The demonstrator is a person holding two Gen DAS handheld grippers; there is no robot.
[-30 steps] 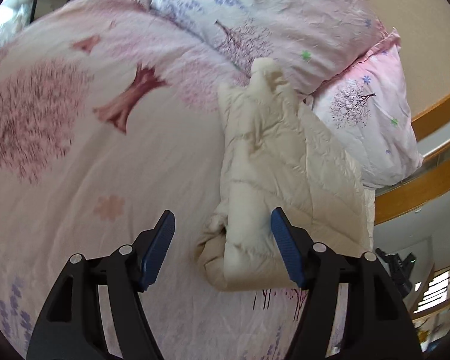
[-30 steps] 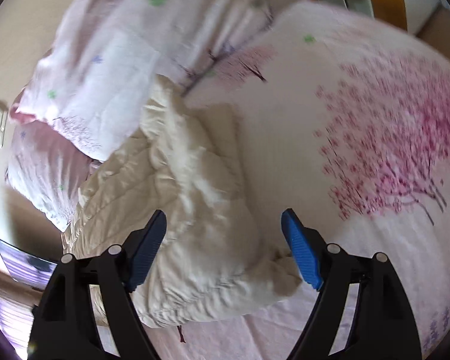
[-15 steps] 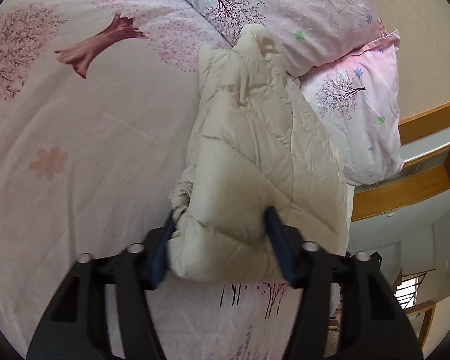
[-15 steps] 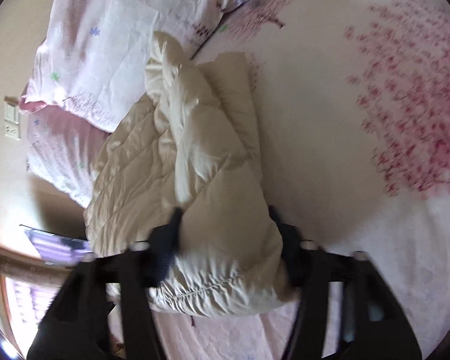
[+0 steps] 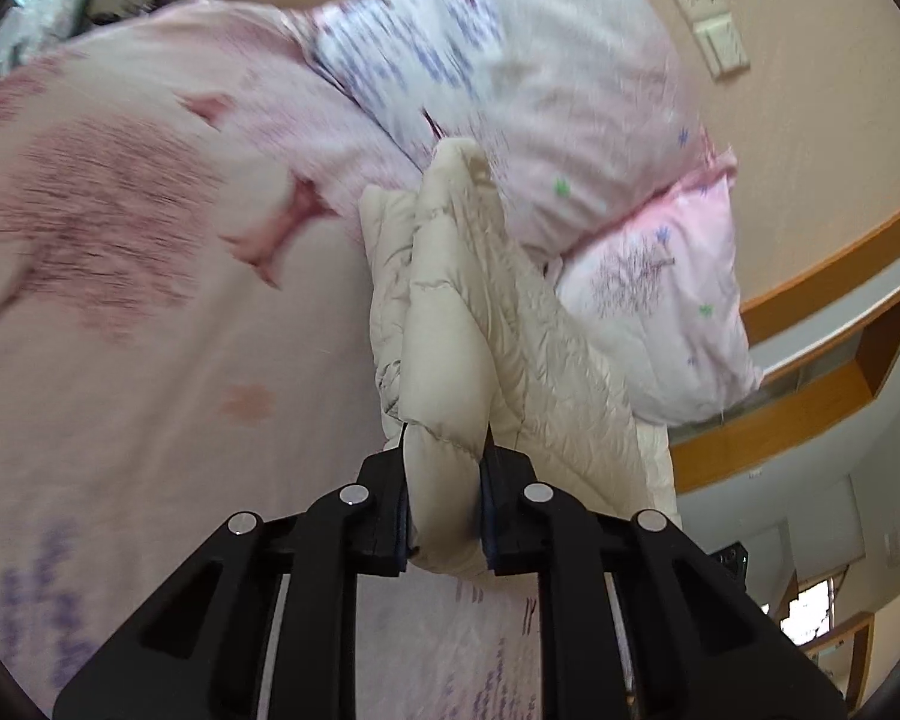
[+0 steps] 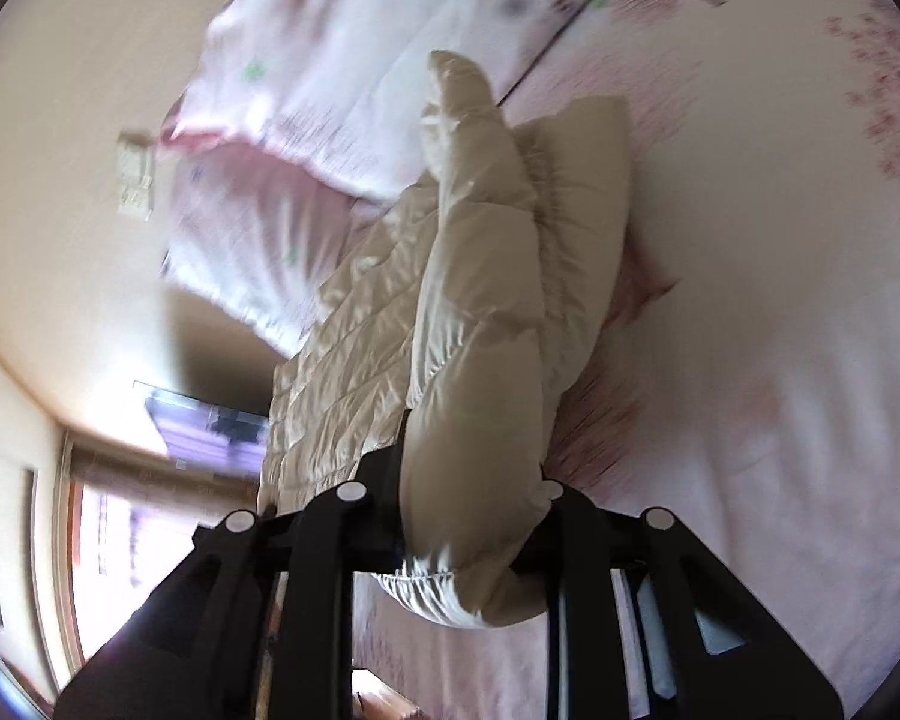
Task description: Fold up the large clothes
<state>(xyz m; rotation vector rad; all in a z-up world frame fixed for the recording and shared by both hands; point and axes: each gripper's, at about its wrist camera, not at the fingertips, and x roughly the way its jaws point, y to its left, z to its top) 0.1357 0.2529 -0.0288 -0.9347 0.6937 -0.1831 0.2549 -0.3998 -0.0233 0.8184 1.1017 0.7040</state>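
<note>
Both grippers, wide apart a second ago and half-closed around the garment half a second ago, are now clamped on it. At the bottom centre of the left wrist view, my left gripper has its jaws drawn narrow, pinching a thick puffy fold of the cream padded jacket between the blue pads. At the bottom centre of the right wrist view, my right gripper holds a bulkier roll of the same jacket; its left finger is visible against the fabric, while the right one is mostly covered by the padding, and the elastic cuff-like edge hangs below the jaws.

Beyond the left gripper, the jacket runs up the middle of the frame as a raised ridge, with a flatter quilted panel spread to its right. It lies on the pink bedspread, which carries a tree print and fills the left half of that view. In the right wrist view the bedspread fills the right half.

Farther on, at the upper centre and right of the left view, two pillows touch the far tip of the jacket. A wall switch plate sits at the upper right. Both frames show motion blur.
</note>
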